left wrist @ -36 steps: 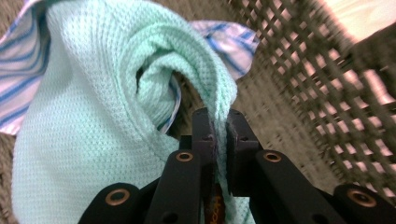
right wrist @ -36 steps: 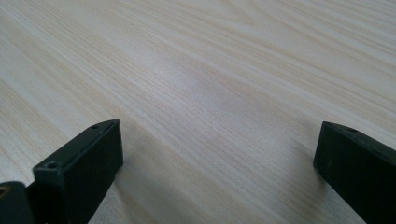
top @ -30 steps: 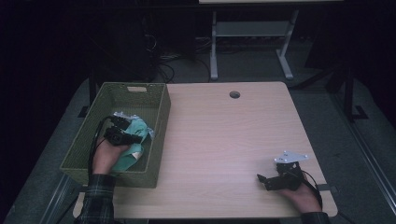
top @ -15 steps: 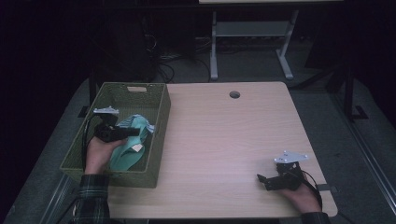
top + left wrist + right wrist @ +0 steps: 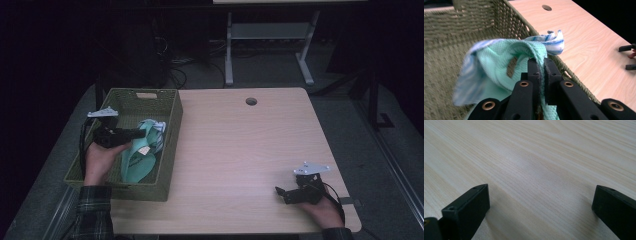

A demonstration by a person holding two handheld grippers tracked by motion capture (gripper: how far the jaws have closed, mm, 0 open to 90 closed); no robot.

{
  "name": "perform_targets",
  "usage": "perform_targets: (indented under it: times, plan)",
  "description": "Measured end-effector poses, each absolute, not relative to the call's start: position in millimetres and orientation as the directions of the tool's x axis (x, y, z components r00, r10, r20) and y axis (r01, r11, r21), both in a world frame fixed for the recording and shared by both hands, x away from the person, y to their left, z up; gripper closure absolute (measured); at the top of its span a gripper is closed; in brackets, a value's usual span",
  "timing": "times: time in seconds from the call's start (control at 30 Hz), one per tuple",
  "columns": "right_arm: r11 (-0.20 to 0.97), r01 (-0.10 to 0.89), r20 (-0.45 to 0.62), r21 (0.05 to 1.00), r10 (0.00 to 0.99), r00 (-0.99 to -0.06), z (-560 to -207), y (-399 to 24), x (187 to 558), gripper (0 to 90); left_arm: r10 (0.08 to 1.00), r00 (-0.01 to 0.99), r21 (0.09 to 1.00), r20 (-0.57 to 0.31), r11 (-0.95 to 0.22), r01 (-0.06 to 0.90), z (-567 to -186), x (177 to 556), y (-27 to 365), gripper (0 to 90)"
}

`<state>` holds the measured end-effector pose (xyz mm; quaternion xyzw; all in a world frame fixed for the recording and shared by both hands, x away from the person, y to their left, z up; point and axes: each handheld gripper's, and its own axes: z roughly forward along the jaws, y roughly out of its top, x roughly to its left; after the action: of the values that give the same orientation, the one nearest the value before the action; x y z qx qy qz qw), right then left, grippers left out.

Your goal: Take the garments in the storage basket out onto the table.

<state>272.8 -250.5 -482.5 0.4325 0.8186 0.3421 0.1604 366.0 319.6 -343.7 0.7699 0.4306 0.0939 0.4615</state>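
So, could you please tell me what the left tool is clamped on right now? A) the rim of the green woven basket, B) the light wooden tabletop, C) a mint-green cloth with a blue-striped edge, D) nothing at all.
C: the left tool has its jaws pressed together on a fold of the mint-green cloth with a blue-striped edge, over the green woven basket.

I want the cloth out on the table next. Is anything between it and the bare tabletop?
Yes: the green woven basket's right wall stands between the mint-green cloth and the wooden table. The left gripper, shut on the cloth, must probably lift it over that rim. Beyond it, only the right gripper rests near the table's corner.
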Motion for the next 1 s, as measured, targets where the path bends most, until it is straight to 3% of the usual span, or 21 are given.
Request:
perform_targets:
  times: [1.0]
  plan:
    - [0.391, 0.599, 0.034, 0.699, 0.818, -0.574, -482.5, -250.5, 272.8, 0.9, 0.714, 0.673, 0.875, -0.190, -0.188, 0.447, -267.2, 367.4, 307.9, 85.1]
